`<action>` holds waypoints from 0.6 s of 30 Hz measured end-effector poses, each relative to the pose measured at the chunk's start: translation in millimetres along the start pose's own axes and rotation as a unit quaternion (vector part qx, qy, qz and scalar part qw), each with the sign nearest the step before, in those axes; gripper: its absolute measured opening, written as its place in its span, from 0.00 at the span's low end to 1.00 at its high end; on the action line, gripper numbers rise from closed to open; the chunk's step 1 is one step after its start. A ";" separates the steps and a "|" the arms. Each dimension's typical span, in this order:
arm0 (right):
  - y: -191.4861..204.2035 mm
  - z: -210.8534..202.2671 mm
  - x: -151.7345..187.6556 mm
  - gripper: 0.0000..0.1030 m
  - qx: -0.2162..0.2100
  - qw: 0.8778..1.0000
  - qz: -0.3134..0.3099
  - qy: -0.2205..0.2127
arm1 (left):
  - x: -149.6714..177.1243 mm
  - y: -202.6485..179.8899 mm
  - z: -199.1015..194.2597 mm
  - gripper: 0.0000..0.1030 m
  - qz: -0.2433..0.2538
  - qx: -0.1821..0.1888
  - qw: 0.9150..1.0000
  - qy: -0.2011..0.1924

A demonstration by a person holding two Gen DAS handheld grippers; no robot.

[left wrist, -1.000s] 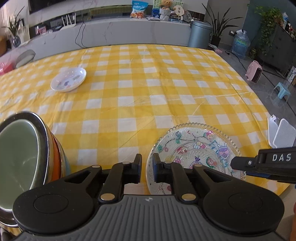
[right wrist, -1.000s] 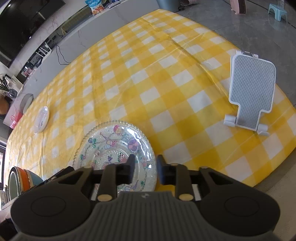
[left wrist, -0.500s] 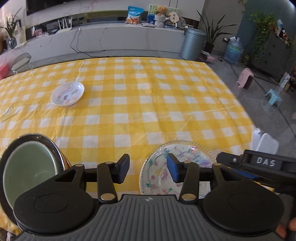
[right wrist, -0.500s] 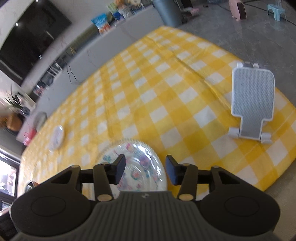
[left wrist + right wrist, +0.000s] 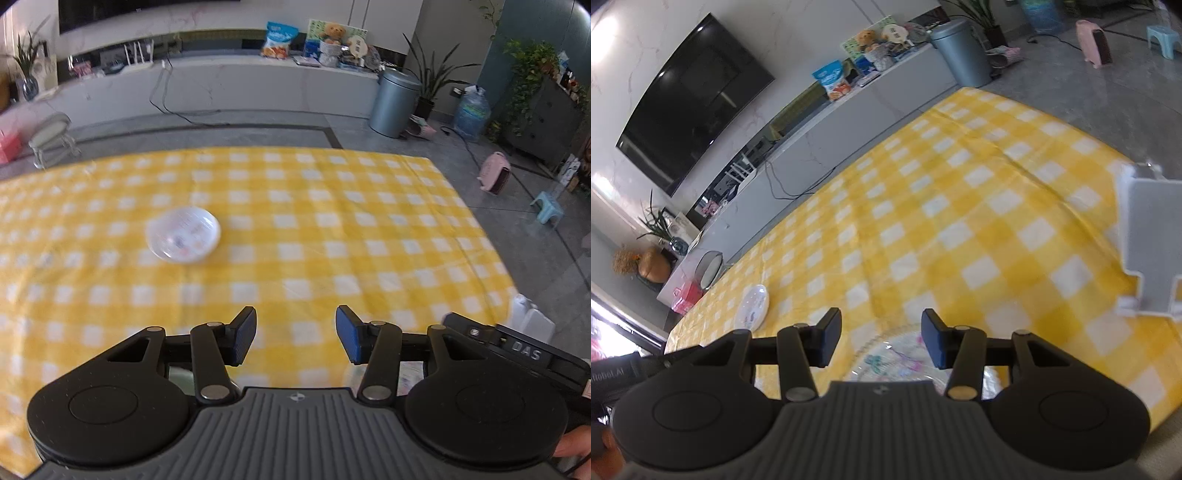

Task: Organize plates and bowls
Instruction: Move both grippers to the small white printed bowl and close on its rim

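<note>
Both grippers lifted off patterned plate point(image 5: 886, 360), left fingers point(image 5: 242, 339) opening, right fingers point(image 5: 827, 341) apart, empty.

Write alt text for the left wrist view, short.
The left gripper hangs above a yellow-and-white checked tablecloth, its jaws opening with nothing between them. A small white dish lies on the cloth ahead and to the left, blurred. Beyond the table stand a long white counter and a grey bin.

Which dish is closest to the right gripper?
The clear patterned plate, lying right under the right gripper. The small white dish sits much farther away, near the table's far left edge.
</note>
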State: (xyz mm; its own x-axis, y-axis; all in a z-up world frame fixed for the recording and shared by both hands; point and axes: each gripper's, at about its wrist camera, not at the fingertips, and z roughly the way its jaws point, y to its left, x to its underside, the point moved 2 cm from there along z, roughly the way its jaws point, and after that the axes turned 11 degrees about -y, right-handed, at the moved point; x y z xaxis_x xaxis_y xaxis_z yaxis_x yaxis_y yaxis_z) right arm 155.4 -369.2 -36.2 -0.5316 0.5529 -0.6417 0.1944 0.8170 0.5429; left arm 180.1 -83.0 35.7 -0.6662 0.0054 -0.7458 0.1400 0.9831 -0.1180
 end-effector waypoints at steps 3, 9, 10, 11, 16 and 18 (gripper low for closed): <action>15.4 9.9 -0.4 0.47 -0.006 1.000 -0.020 0.000 | -11.2 16.3 3.8 0.56 0.007 -0.011 1.000 -0.009; 44.5 35.4 5.2 0.48 -0.032 0.999 -0.030 0.022 | -23.6 51.1 19.9 0.56 -0.001 -0.008 1.000 -0.018; 49.8 40.2 6.1 0.48 -0.036 0.999 -0.031 0.025 | -24.2 58.5 23.6 0.56 -0.005 -0.004 1.000 -0.014; 54.9 44.9 6.9 0.48 -0.040 0.998 -0.034 0.028 | -24.1 65.5 27.3 0.56 -0.011 -0.001 1.000 -0.012; 78.2 66.9 10.7 0.49 -0.053 0.996 -0.053 0.037 | -20.9 101.5 43.9 0.56 -0.043 0.014 0.999 -0.019; 85.5 76.8 11.8 0.49 -0.056 0.996 -0.054 0.041 | -18.1 117.4 51.0 0.56 -0.067 0.010 0.997 -0.022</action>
State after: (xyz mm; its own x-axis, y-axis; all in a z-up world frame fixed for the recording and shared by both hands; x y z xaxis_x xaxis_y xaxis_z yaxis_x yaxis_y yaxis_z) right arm 229.1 -280.1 -39.0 -0.6106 0.4435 -0.6561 0.0411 0.8451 0.5330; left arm 246.0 23.0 1.9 -0.6472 -0.1335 -0.7505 0.0669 0.9708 -0.2303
